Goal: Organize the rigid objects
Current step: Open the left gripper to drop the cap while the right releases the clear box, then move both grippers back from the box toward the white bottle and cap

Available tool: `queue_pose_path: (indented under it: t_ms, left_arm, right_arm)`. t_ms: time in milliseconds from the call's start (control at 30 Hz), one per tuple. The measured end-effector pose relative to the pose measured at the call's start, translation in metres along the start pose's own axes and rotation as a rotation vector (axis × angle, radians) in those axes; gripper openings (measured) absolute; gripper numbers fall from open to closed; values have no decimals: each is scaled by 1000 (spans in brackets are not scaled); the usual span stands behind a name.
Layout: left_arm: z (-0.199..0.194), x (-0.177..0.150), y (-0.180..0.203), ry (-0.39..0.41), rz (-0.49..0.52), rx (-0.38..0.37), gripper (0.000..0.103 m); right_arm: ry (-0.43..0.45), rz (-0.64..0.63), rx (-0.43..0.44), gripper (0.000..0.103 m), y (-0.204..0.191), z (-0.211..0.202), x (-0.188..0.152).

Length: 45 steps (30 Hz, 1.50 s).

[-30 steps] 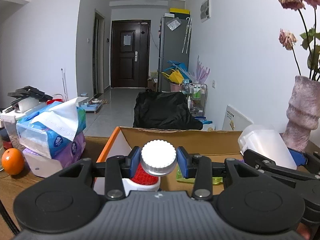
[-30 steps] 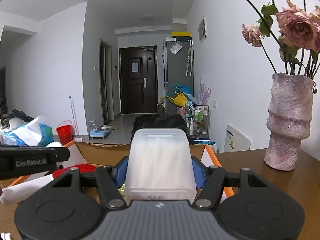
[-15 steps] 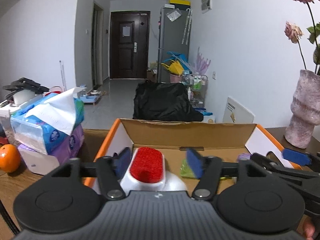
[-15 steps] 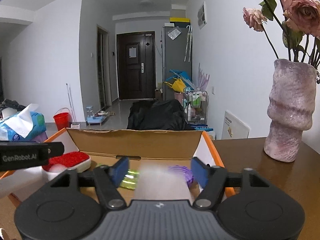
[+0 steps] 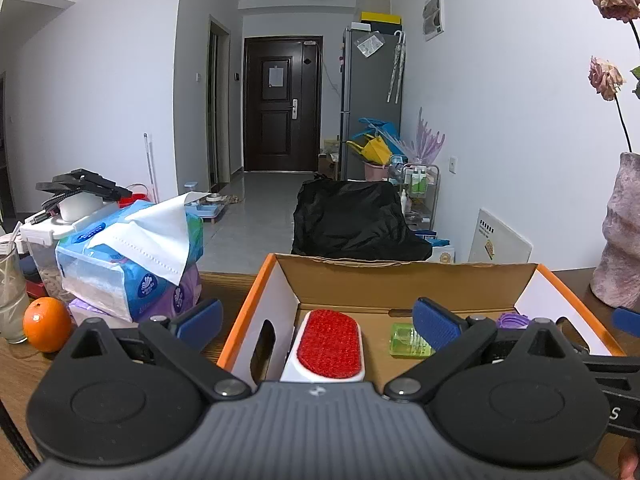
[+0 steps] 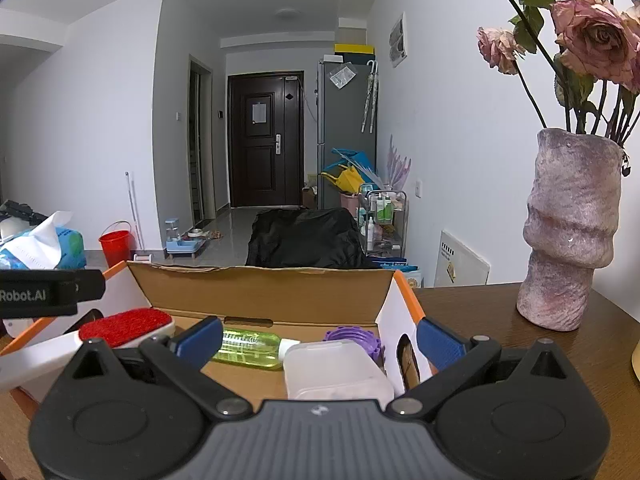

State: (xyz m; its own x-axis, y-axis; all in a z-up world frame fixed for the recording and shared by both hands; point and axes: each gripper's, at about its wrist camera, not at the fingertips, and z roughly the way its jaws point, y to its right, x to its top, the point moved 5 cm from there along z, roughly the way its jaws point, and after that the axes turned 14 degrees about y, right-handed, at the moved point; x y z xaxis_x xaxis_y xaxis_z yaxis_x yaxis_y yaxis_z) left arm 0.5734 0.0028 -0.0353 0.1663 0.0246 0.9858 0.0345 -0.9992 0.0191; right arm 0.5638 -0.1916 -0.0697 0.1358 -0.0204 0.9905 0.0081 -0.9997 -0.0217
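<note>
Over box (image 5: 408, 280), both claws spread

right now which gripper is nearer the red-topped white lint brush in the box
Left. The left gripper hangs open right over the red-topped white lint brush, which lies between its jaws. The right gripper is open farther right, over the translucent plastic container.

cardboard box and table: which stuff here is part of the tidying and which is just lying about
Part of the job:
- cardboard box
- red-topped brush
- green bottle
- translucent container
- purple ring

Lying about:
- tissue packs
- orange
- vase
</note>
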Motion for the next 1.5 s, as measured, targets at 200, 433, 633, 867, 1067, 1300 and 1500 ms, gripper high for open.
queue_pose_path:
  t_ms: [200, 433, 633, 867, 1067, 1300, 1500]
  left_arm:
    - [-5, 1, 0, 8, -3, -3, 103]
    - [-22, 6, -4, 28, 8, -4, 103]
    - [-47, 7, -10, 43, -2, -5, 103]
    - [-74, 3, -15, 45, -2, -4, 103]
    - [-93, -2, -22, 42, -11, 6, 103]
    - [-118, -8, -35, 37, -23, 23, 103]
    - [-143, -17, -44, 26, -22, 39, 103]
  right_arm:
    - [-2, 5, 11, 103, -1, -2, 1]
    - [19, 6, 6, 103, 1, -15, 7]
    - [32, -7, 6, 103, 0, -38, 9]
    - [27, -6, 9, 103, -2, -62, 7]
    - [23, -15, 17, 103, -7, -84, 3]
    - [10, -21, 12, 103, -10, -110, -4]
    - [1, -21, 15, 103, -13, -135, -10]
